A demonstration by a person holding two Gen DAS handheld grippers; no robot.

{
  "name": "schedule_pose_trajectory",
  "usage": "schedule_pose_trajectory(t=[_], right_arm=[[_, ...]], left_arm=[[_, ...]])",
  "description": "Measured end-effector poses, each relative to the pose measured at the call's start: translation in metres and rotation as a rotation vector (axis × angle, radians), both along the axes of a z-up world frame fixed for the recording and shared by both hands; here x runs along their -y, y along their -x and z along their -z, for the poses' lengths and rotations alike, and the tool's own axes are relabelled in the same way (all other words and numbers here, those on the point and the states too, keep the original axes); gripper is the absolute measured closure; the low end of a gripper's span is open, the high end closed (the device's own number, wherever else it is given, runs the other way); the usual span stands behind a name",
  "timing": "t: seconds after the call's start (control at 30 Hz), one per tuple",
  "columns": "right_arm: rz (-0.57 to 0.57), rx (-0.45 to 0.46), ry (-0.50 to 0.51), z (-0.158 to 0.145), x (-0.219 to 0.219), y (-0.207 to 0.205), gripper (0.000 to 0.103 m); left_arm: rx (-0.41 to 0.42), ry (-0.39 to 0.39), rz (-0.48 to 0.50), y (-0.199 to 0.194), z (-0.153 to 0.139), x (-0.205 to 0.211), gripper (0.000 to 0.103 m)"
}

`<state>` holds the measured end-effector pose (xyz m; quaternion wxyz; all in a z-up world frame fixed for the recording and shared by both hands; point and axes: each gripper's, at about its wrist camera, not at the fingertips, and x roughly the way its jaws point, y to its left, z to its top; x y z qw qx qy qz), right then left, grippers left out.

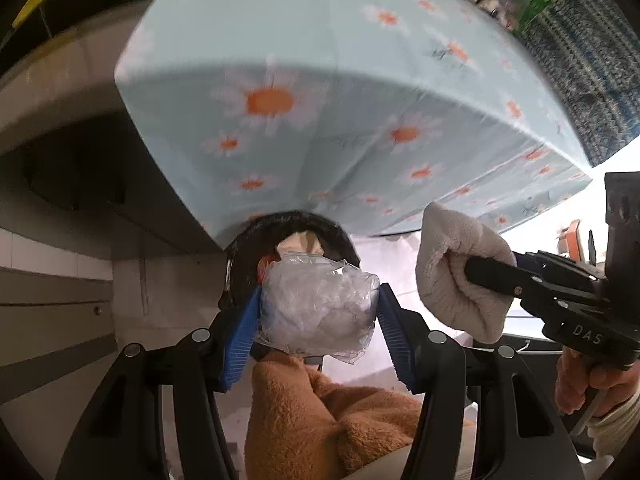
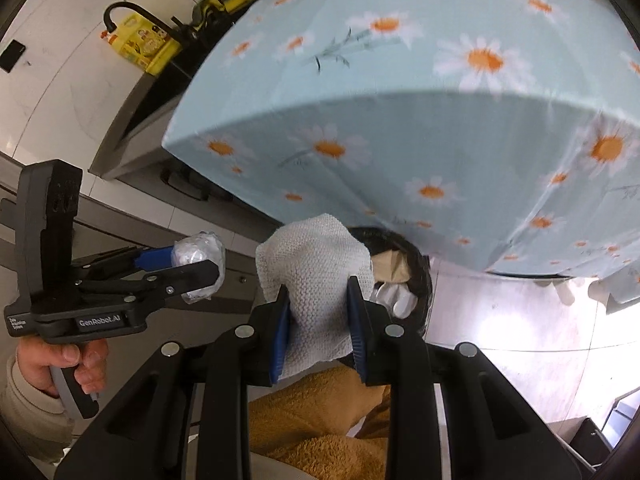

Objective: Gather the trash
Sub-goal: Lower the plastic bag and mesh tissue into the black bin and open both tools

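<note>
My left gripper (image 1: 318, 304) is shut on a crumpled clear plastic wad (image 1: 320, 308); it shows in the right wrist view too, the plastic wad (image 2: 198, 268) at the far left. My right gripper (image 2: 318, 320) is shut on a crumpled white paper towel (image 2: 316, 276), which appears at the right of the left wrist view as the paper towel (image 1: 460, 276). Both hang just above and in front of a black trash bin (image 1: 340, 236) that stands under the table's edge. The bin (image 2: 420, 280) holds brown and white scraps.
A table under a light-blue daisy cloth (image 1: 320, 92) overhangs the bin (image 2: 400, 120). A brown fleece garment (image 1: 320, 412) lies below the grippers. A hand (image 2: 64, 364) grips the left tool. A yellow bottle (image 2: 140, 44) and a grey cabinet stand at the far left on the tiled floor.
</note>
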<state>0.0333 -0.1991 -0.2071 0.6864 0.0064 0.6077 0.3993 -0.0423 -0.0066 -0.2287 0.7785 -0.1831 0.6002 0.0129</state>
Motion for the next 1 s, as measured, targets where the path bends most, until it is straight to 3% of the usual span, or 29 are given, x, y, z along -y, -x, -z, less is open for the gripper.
schedule_pose_trajectory(t=[0.53,0.67,1.0], right_arm=[[0.013,-0.095,0.039,0.042,-0.013,0.001,0.07],[0.053,-0.123,0.024,0.047,-0.01,-0.005,0.052],[0.1,-0.122,0.029,0.042,-0.001,-0.014,0.052]], left_arm=[[-0.121,0.025,0.026,-0.008,0.056,-0.004,0.046],[-0.137,0.016,0.003,-0.014,0.061,-0.012,0.023],[-0.15,0.017,0.013,-0.025,0.057,-0.017,0.023]])
